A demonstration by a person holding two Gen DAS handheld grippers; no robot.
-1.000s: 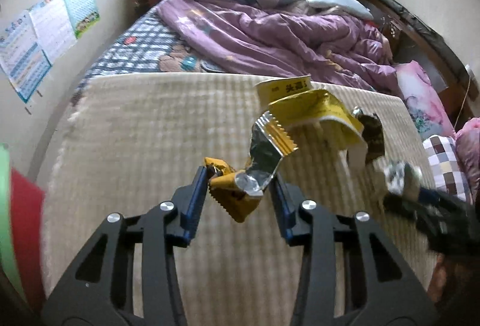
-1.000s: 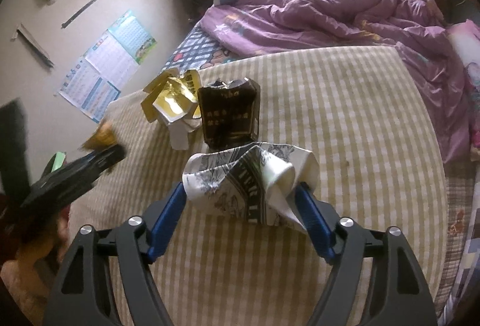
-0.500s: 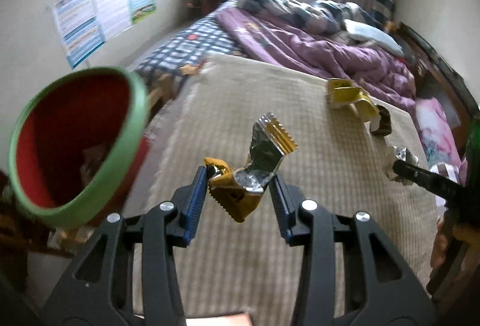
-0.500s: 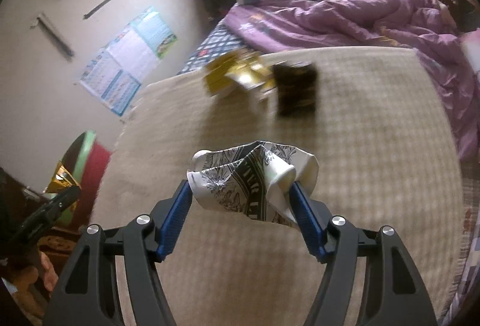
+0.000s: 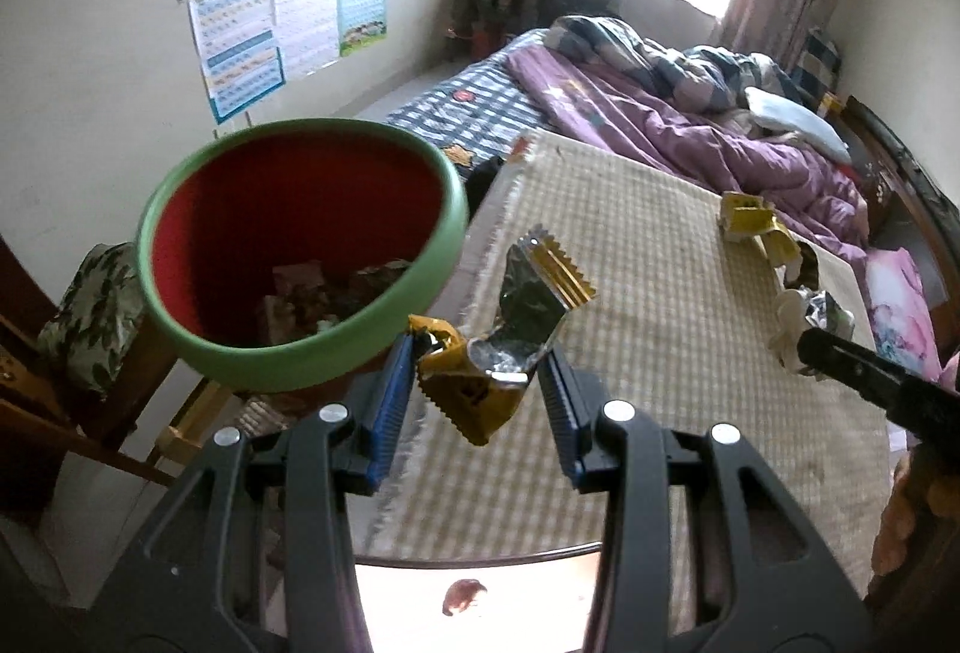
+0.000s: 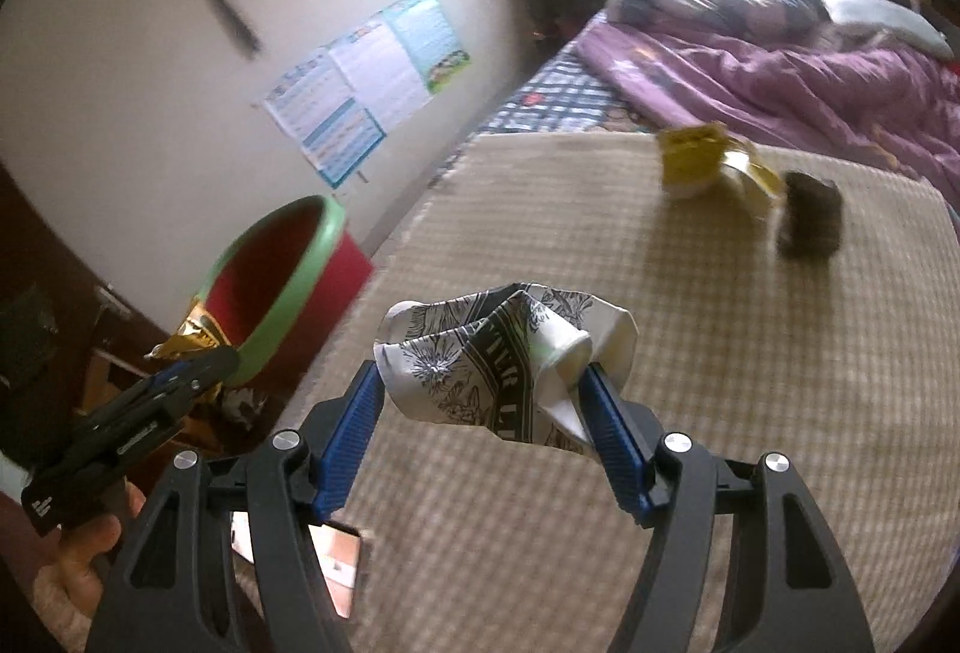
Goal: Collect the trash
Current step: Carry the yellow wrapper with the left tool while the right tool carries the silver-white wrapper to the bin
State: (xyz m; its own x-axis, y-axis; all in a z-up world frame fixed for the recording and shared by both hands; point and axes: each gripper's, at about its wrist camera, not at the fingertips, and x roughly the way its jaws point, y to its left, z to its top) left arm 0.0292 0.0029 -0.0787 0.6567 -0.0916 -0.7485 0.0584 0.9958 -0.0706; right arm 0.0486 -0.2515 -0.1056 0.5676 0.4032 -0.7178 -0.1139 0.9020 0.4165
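**Helper:** What are you holding right now?

**Me:** My left gripper [image 5: 477,392] is clenched on a crumpled gold foil wrapper [image 5: 480,377], just beside the near rim of the red bin [image 5: 300,257], not yet over its mouth. My right gripper [image 6: 483,425] grasps a scrunched black-and-white printed wrapper [image 6: 498,359] above the checked blanket [image 6: 600,503], well to the right of the bin.

**Helper:** What might go wrong from here?

**Me:** I'd guess the foil is the main risk. It sticks up and forward past my fingers, and only its lower folds are pinched. If I let go before it is over the opening, it could hit the green rim and fall to the floor beside the wooden chair [image 5: 78,413]. The printed wrapper is light and springy, held only at its edges, so a fast swing could shake it loose onto the blanket.

**Helper:** And the bin itself?

**Me:** It already holds a few crumpled wrappers at the bottom, dark and hard to tell apart. There is plenty of room left.

**Helper:** Anything left behind?

**Me:** Yes, a yellow packet [image 6: 696,155] and a dark packet [image 6: 810,221] lie on the far right of the blanket.
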